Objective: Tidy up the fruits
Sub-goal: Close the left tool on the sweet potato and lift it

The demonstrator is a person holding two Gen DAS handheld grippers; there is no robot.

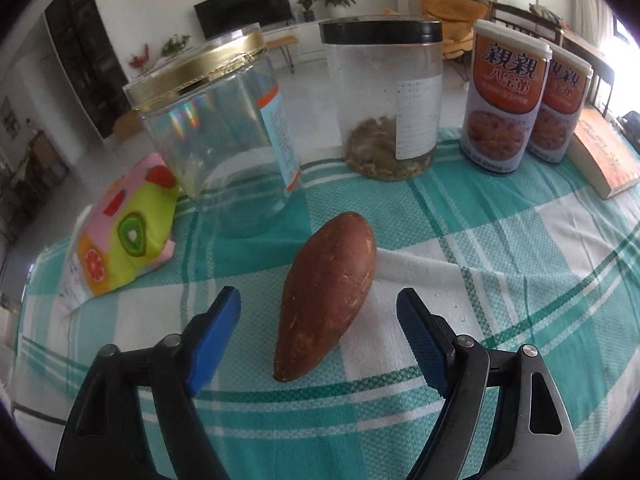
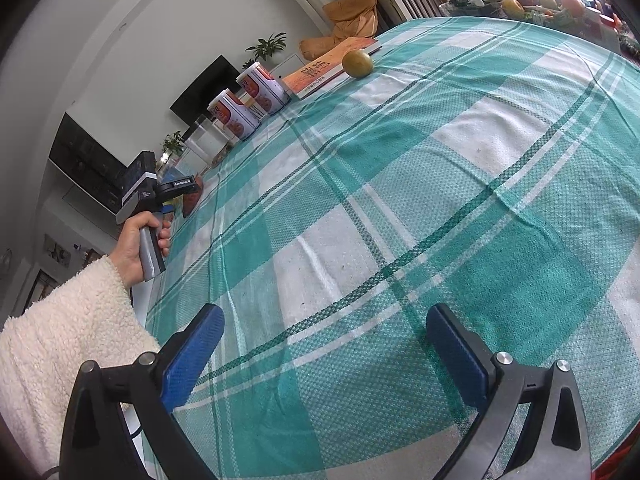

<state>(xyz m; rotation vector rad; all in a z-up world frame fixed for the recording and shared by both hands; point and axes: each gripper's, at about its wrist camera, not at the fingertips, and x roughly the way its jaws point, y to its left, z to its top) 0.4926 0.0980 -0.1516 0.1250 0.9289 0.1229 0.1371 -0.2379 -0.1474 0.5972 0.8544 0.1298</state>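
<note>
A reddish-brown sweet potato [image 1: 336, 256] lies on the teal checked tablecloth [image 1: 500, 248], pointing away from me. My left gripper [image 1: 318, 294] is open with its blue pads [image 1: 216, 320] on either side of the near half, and neither pad touches it. In the right wrist view a round yellow-green fruit [image 2: 357, 63] rests at the far end beside a book [image 2: 320, 72]. My right gripper [image 2: 325, 312] is open above bare cloth with nothing between its fingers. A hand [image 2: 138, 248] in a cream fleece sleeve holds the left tool by the sweet potato [image 2: 191, 200].
Behind the sweet potato stand a clear jar with a gold lid [image 1: 216, 136], a black-lidded jar [image 1: 384, 100] and two printed cans [image 1: 504, 96]. A fruit-print packet [image 1: 124, 224] lies left and an orange book [image 1: 604, 152] right. More fruit is piled beyond the table [image 2: 520, 4].
</note>
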